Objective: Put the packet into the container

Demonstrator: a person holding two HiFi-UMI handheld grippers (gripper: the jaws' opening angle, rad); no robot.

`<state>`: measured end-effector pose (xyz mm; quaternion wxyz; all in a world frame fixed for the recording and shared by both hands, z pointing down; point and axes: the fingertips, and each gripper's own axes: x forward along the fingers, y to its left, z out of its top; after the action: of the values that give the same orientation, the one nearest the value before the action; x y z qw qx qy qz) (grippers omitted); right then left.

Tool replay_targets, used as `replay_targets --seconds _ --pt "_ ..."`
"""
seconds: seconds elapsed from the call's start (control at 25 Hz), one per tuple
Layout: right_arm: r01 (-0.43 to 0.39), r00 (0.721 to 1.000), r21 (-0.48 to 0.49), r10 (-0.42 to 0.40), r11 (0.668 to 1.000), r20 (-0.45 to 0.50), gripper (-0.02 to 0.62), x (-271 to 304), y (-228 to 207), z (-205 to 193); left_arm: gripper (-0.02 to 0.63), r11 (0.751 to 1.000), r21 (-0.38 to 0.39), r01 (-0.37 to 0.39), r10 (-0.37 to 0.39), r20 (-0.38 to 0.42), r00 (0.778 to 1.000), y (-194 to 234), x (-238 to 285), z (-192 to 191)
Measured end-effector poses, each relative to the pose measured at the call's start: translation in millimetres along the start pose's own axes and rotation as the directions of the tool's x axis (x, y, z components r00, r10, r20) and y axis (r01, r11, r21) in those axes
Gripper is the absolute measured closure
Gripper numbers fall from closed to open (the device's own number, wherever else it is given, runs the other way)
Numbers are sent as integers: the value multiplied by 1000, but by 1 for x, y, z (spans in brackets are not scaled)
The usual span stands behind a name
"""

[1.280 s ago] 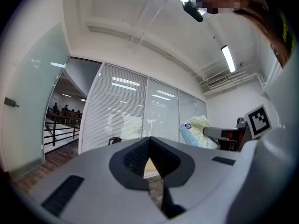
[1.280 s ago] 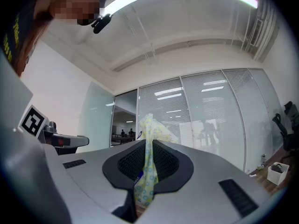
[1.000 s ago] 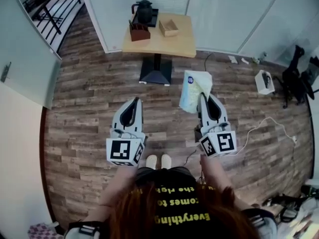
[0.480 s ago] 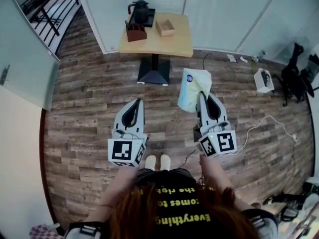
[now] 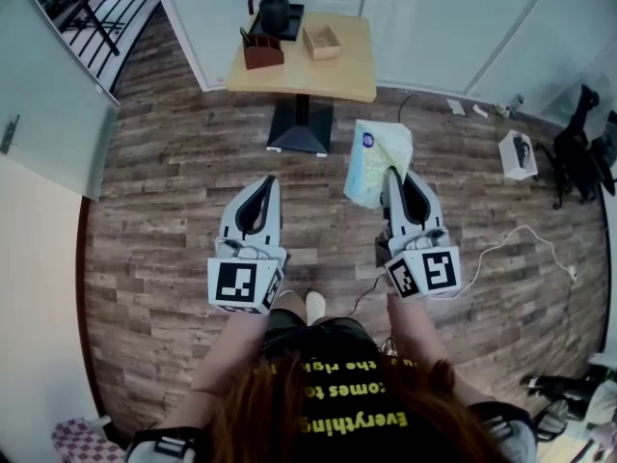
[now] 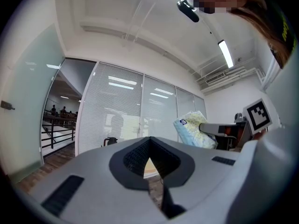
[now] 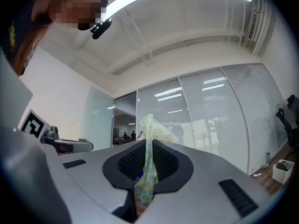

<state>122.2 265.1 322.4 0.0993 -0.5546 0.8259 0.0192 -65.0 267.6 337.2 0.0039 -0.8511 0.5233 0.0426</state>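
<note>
A pale blue-and-yellow patterned packet (image 5: 376, 162) sticks out ahead of my right gripper (image 5: 391, 174), which is shut on its lower edge. In the right gripper view the packet (image 7: 147, 171) stands pinched between the dark pads. My left gripper (image 5: 269, 180) is held level beside it, shut with nothing in it (image 6: 149, 141); from there the packet (image 6: 194, 127) shows off to the right. Both grippers hover over the wooden floor, short of a small wooden table (image 5: 352, 75). An open wooden box container (image 5: 322, 41) sits on that table.
On the table also stand a black kettle (image 5: 273, 10) and a brown holder (image 5: 262, 54). The table's dark pedestal base (image 5: 301, 138) rests on the floor. A white box (image 5: 513, 154), a white cable (image 5: 501, 249) and black gear (image 5: 578, 143) lie at the right. Glass walls stand behind.
The view has shifted a little as the person steps; one foot has slipped out of sight. Both grippers keep their pose and the packet stays gripped.
</note>
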Motion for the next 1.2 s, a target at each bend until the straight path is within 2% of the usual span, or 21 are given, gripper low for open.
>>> replay_targets --seconds 0.28,0.52,0.8,1.2 --pt "-6 1000 6 6 1000 -13 549 20 -14 -9 606 1000 2 -18 18 4 1000 12 26 -1" --pt "4 1000 -7 -4 1000 -13 549 58 -30 -16 606 1000 -6 -10 10 9 1000 36 70 -6" --pt "20 1000 -9 -20 1000 -14 549 141 -46 -31 607 1000 -10 15 -15 2 1000 87 144 -8" --pt "53 999 -17 -53 998 11 549 256 -67 -40 607 999 11 51 -51 41 998 152 237 11"
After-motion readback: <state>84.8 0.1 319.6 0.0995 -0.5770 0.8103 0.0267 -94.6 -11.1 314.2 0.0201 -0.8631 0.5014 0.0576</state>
